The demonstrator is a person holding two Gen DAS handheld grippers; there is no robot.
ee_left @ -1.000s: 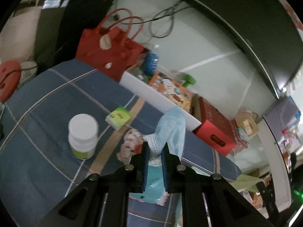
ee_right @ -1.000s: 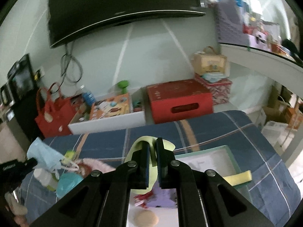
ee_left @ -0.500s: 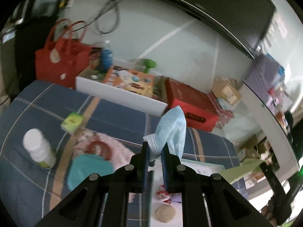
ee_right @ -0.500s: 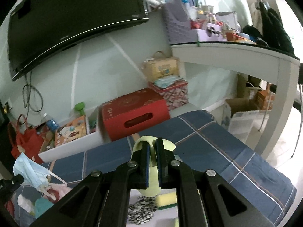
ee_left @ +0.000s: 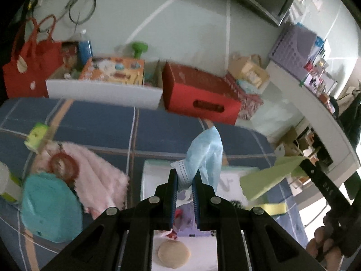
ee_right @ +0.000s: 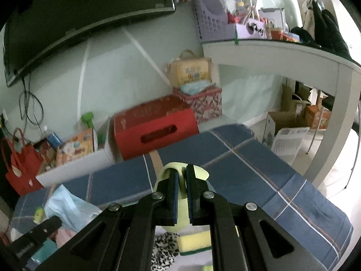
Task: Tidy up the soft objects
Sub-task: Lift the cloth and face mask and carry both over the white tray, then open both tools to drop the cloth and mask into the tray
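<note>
Both views are dim and greenish, with black fisheye corners and bent straight lines. Daylight glares in from the right edge of each picture, blowing out the floor (ee_right: 334, 180). Soft motion blur smears the red box (ee_left: 200, 97) and background clutter.

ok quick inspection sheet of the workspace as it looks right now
surface: blue plaid cloth on the table.
job's things: light blue face mask and pale green foam sheet held up; white tray holds a yellow sponge and a leopard-print cloth.
clutter: pink fluffy fabric, teal round lid.
grippers: left gripper shut on the mask; right gripper shut on the sheet.
cables: black wall cables.
surroundings: red cardboard box.
</note>
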